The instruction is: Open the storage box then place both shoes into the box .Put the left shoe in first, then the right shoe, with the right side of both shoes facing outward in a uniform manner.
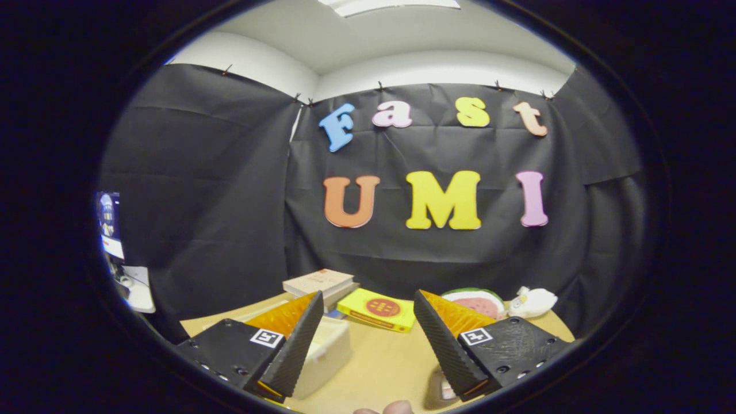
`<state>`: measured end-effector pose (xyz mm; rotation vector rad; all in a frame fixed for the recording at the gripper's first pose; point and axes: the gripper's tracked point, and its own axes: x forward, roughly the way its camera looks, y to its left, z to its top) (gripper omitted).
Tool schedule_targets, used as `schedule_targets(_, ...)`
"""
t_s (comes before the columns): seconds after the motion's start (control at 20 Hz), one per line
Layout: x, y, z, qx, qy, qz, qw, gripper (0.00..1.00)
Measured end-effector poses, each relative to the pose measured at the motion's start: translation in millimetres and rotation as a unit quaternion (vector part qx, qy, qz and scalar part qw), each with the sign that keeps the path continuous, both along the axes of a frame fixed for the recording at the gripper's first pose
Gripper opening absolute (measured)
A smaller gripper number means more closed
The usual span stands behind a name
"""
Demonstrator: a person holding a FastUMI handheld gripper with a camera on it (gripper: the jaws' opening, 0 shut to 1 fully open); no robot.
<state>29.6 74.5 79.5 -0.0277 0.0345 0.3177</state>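
While the gripper (368,339) hangs above the wooden table (379,362), its two fingers stand wide apart, and nothing lies between them except bare tabletop. No object is gripped; neither finger presses on anything.

Gripper view, with all positions given relative to the storage box (328,353):

1. The storage box is a pale, off-white container with a closed lid. It rests on the table, directly beside the inner face of the left finger (296,345), which partly covers the near-left part of it. Whether the finger touches the box cannot be told.
2. Beyond the storage box, toward the booth wall, lies a stack of books (319,283), the top one with a pale cover.
3. Beyond and to the right of the storage box, a flat yellow book (376,310) with a round red mark on its cover lies on the table, just beside the stack.
4. Farther right of the storage box, past the right finger (445,345), a watermelon-slice toy (477,302) sits near the far table edge, with a small white plush toy (535,302) just beside it.
5. Well to the left of the storage box, off the table, a lit screen (109,224) stands above a white surface.
6. Nearer than the storage box, below the gap between the fingers, a fingertip of the person's hand (397,408) shows.
7. A small object lies close by the base of the right finger; it is too hidden to identify.
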Motion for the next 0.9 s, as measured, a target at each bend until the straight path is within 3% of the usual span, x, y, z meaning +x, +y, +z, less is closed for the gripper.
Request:
schedule_targets(0.2,13,-74,-32,-0.013,0.033,-0.052,0.998,0.95)
schedule_targets(0.45,37,-135,-101,-0.024,0.123,-0.092,0.988,0.95)
schedule_targets(0.9,55,-165,-224,-0.074,0.269,-0.103,0.955,0.96)
